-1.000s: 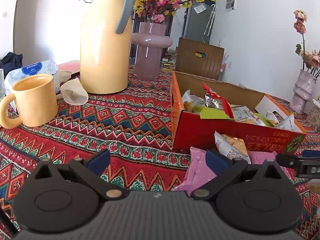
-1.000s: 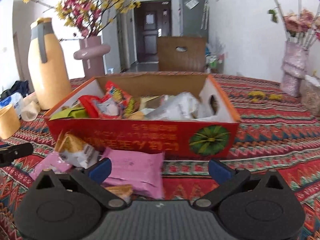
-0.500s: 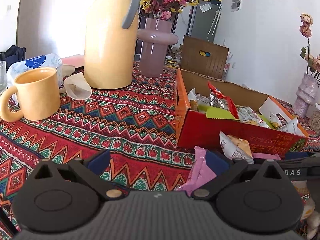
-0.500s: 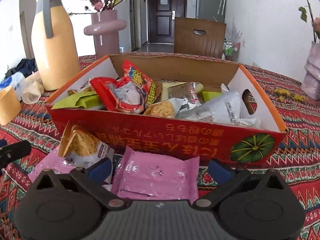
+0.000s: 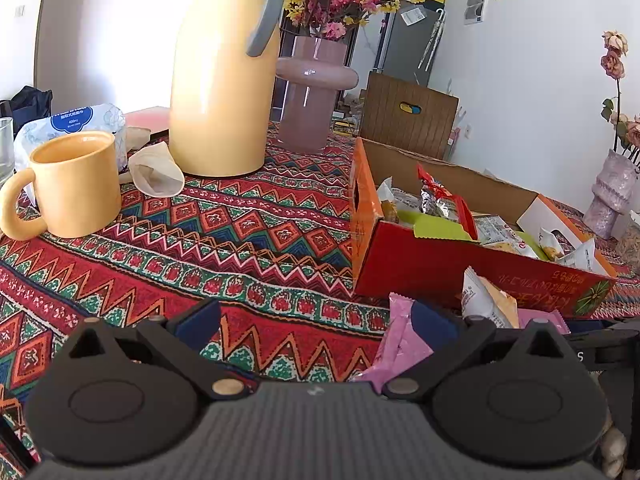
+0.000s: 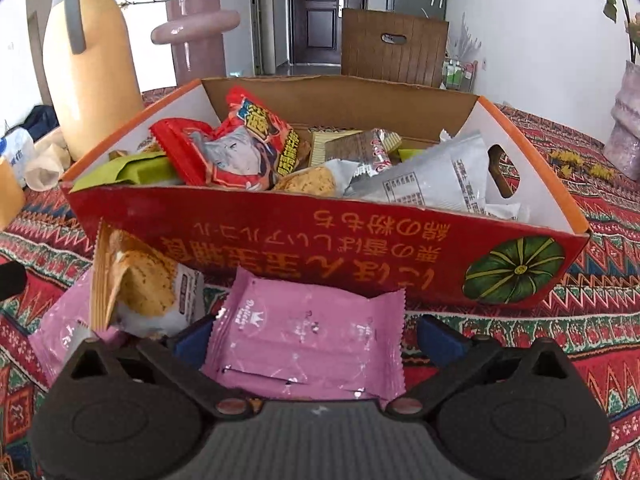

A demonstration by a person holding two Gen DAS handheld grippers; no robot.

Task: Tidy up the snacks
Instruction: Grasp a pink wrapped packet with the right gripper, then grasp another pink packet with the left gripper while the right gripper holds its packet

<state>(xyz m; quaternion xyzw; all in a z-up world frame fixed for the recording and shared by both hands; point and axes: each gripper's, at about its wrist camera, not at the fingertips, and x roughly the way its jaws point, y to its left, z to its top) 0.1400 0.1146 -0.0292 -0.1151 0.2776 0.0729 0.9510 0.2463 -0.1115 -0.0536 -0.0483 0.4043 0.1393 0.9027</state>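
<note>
A red cardboard box (image 6: 320, 240) holds several snack packets, also in the left wrist view (image 5: 440, 268). In front of it on the cloth lie a pink packet (image 6: 308, 340), a white and orange cracker packet (image 6: 144, 284) and another pink packet (image 6: 60, 336). My right gripper (image 6: 316, 338) is open, its fingers either side of the pink packet. My left gripper (image 5: 316, 320) is open over the cloth, its right finger beside a pink packet (image 5: 400, 344). The cracker packet shows there too (image 5: 488, 300).
A yellow mug (image 5: 72, 184), a yellow thermos jug (image 5: 220, 80), a pink vase (image 5: 312, 96), a paper filter (image 5: 156, 176) and a tissue pack (image 5: 68, 120) stand at the left. A wooden chair (image 6: 396, 48) is behind the box. Another vase (image 5: 608, 192) stands at the right.
My right gripper has moved forward and down, so the pink packet now sits between its open fingers. My left gripper has shifted slightly closer to the table.
</note>
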